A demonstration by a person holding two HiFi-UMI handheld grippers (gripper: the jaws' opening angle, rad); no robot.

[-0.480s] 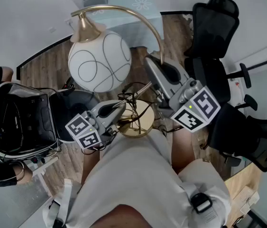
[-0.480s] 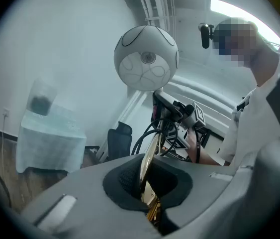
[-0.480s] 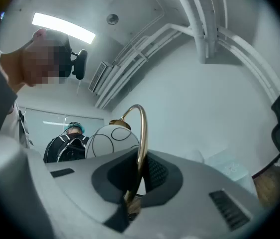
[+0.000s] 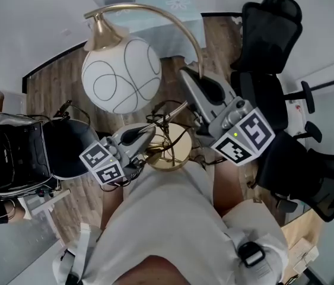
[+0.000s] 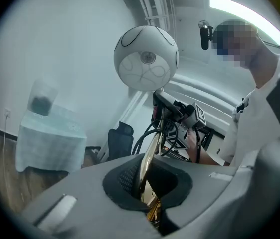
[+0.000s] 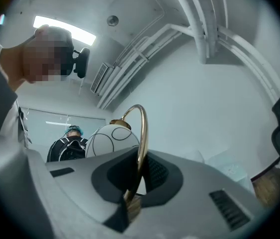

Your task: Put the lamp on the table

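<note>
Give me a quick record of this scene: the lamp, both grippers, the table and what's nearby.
lamp: white globe shade, curved gold stem, round gold base
left gripper: shut on the stem, low, near the base
right gripper: shut on the stem, higher up
table: cloth-covered, beyond the lamp; lamp not on it yet
nearby: black chair at right; person with backpack at left

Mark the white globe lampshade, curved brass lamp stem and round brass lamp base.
white globe lampshade (image 4: 121, 75): head view, middle of globe.
curved brass lamp stem (image 6: 143, 133): right gripper view, below the arch.
round brass lamp base (image 4: 183, 144): head view, right rim.
</note>
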